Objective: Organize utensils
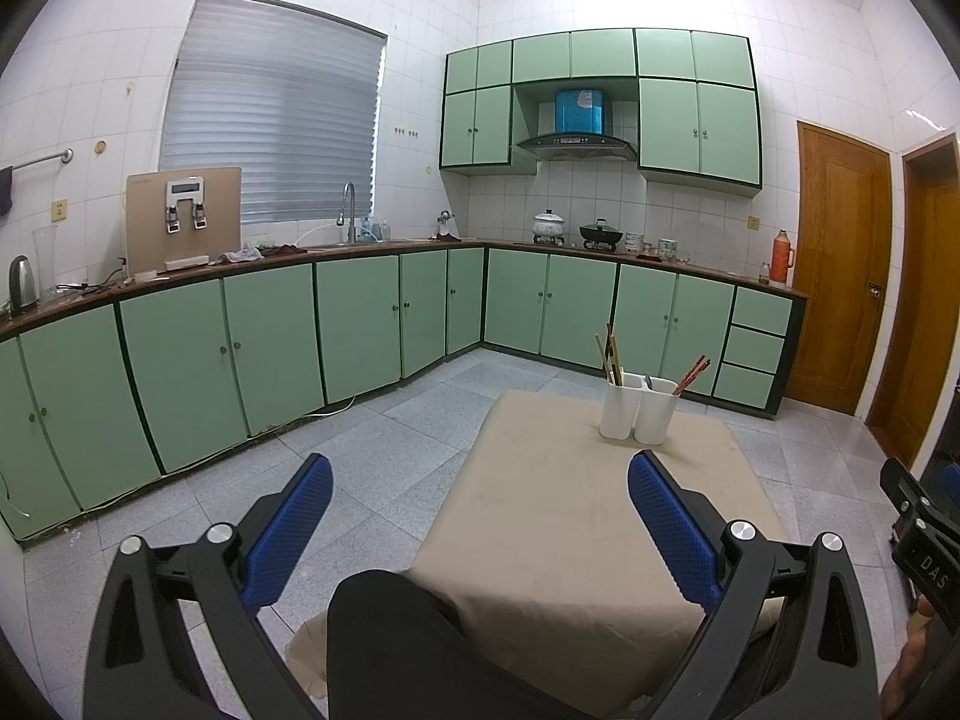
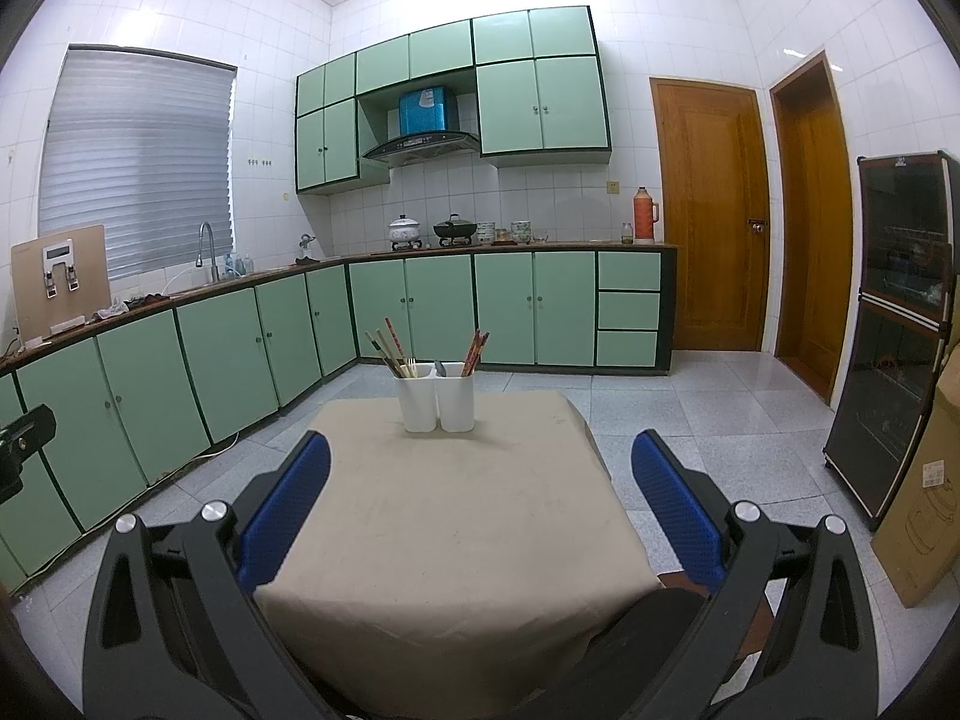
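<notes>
The only lettering I could read was "DAS", white on the black body of my right claw (image 1: 927,564), seen at the edge of my left wrist view. The water dispenser (image 1: 183,219) on the bench carried a small display, the range hood (image 2: 423,110) a white label and the cardboard box (image 2: 927,510) a sticker, all too small to read.

Green kitchen cabinets (image 2: 228,354), blinds (image 1: 270,132), range hood (image 2: 423,144), wooden door (image 2: 711,216), orange thermos (image 1: 781,257)
</notes>
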The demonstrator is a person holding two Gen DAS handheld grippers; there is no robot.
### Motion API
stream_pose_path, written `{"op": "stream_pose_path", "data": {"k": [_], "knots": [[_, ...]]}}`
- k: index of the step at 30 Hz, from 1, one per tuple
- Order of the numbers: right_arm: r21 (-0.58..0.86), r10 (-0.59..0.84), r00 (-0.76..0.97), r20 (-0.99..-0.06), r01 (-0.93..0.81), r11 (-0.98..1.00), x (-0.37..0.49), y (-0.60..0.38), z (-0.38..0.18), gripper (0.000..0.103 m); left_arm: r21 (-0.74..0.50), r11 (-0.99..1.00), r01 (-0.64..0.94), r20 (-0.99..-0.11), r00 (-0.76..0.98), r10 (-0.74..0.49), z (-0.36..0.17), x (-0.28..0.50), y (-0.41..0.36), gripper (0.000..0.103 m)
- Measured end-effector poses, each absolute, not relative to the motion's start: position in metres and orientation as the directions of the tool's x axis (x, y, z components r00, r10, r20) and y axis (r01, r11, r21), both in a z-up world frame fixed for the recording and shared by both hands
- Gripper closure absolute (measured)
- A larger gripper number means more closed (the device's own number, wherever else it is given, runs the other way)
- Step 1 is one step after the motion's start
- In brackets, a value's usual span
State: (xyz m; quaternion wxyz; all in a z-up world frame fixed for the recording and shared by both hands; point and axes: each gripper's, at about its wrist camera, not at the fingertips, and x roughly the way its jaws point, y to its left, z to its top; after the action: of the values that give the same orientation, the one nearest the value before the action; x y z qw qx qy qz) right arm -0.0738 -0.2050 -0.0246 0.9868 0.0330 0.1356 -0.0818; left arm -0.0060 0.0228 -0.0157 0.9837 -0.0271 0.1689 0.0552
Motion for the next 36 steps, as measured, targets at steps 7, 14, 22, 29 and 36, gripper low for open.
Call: {"op": "stream_pose_path", "data": {"k": [7,14,22,29,36], "knots": [[0.044,-0.151,0.95,-0.274,0.169,0.985,-0.0739,-0.2049,-0.0248,0.005,-0.035,0.992,-0.117,-0.335,0.937,0.099,-0.0157,-0.0061,0.0229,0.006],[0.043,-0.152,0.95,-0.274,0.17,0.985,-0.0737,-0.2053,-0.0249,0.005,-0.034,0.992,-0.117,-0.335,0.937,0.099,-0.0158,-0.0061,0.0225,0.006],[0.044,-0.153,0.95,-0.273,0.171,0.984,-0.0741,-0.205,-0.0248,0.005,-0.035,0.992,-0.117,-0.335,0.937,0.099,-0.0159,-0.0064,0.0227,0.006],[0.044,-0.152,0.95,-0.274,0.17,0.984,-0.074,-0.2053,-0.0248,0.005,-0.026,0.993,-0.115,-0.331,0.938,0.1,-0.0138,-0.0067,0.0186,0.006],[0.044,-0.153,0.95,-0.272,0.171,0.984,-0.0743,-0.2046,-0.0247,0.005,-0.034,0.992,-0.118,-0.328,0.939,0.1,-0.0117,-0.0067,0.0201,0.006]]}}
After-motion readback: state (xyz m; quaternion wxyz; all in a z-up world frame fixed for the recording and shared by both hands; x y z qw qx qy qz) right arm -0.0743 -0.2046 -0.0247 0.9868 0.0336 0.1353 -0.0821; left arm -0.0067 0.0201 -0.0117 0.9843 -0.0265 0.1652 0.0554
